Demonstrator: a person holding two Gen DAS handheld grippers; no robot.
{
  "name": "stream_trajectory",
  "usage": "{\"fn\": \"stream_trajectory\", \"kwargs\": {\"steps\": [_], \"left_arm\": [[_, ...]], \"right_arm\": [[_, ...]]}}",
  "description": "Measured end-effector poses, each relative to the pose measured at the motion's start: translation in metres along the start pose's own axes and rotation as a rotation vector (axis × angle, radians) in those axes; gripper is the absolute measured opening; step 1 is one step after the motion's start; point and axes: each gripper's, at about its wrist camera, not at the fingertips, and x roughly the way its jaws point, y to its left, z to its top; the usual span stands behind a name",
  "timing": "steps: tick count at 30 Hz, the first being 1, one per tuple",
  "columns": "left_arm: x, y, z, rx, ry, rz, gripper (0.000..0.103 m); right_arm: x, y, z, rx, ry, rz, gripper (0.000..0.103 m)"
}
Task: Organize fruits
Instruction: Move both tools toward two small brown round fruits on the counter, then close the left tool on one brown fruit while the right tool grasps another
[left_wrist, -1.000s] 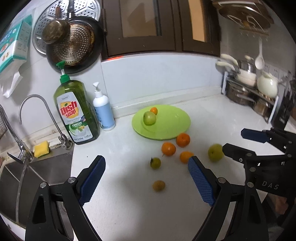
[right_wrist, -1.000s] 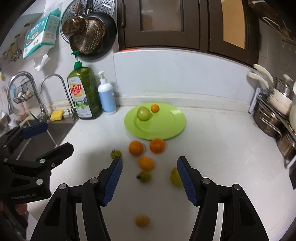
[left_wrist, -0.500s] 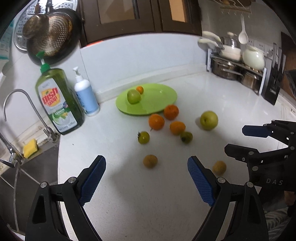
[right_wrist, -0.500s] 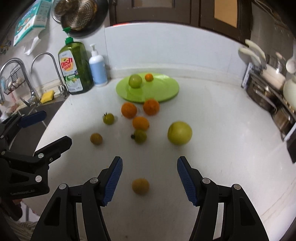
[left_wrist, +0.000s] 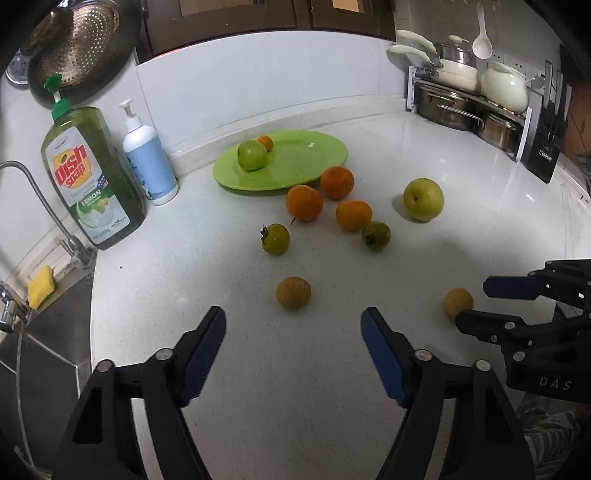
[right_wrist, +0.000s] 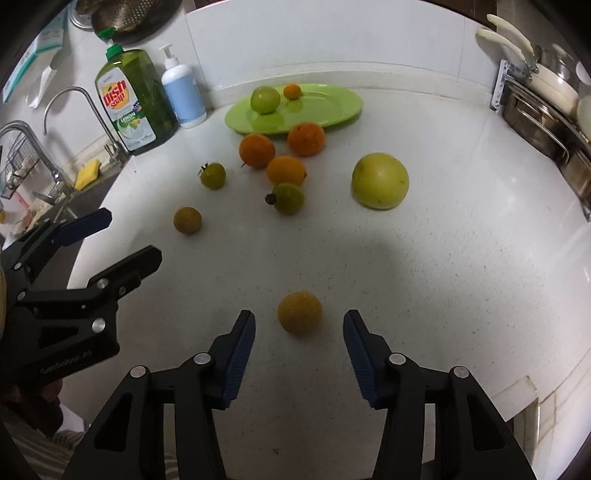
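- While both sets of jaws are closing, the left gripper (left_wrist: 293, 325) brackets a rough, round brownish fruit (left_wrist: 293, 292) without touching it; it hung higher a second ago.
- The right gripper (right_wrist: 299, 332) has likewise dropped, apart around a second brownish fruit (right_wrist: 299, 312) on the speckled white worktop (right_wrist: 443, 258).
- The glossy green plate (left_wrist: 314, 155) holds a smooth green apple (left_wrist: 252, 155).

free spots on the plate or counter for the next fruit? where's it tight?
Green plate: its right half is bare; the green apple and small orange sit at its left. Counter: open between the big apple and pot rack. Tight: the oranges and green tomatoes crowded along the plate's front rim.
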Motion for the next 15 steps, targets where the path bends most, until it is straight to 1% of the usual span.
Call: {"fn": "stream_trajectory", "kwargs": {"steps": [1,3,4,7,9,12,15], "left_arm": [[0.002,0.001,0.001,-0.002,0.001,-0.002,0.071],[0.008,0.005,0.004,-0.007,0.006,-0.008,0.065],[0.011,0.006,0.005,-0.006,0.008,-0.008,0.064],[0.02,0.007,0.008,0.002,0.013,-0.013,0.06],[0.028,0.008,0.01,0.007,0.025,-0.022,0.054],[0.038,0.008,0.01,0.005,0.046,-0.046,0.048],[0.046,0.009,0.009,0.004,0.061,-0.052,0.043]], "right_arm": [[0.001,0.001,0.0,-0.001,0.004,-0.003,0.047],[0.004,0.002,0.001,0.002,0.011,-0.005,0.045],[0.005,0.003,0.002,0.003,0.012,-0.006,0.043],[0.009,0.005,0.004,0.006,0.021,-0.01,0.041],[0.012,0.004,0.006,0.014,0.031,-0.012,0.039],[0.016,0.004,0.008,0.022,0.043,-0.018,0.036],[0.019,0.004,0.009,0.022,0.056,-0.022,0.032]]}}
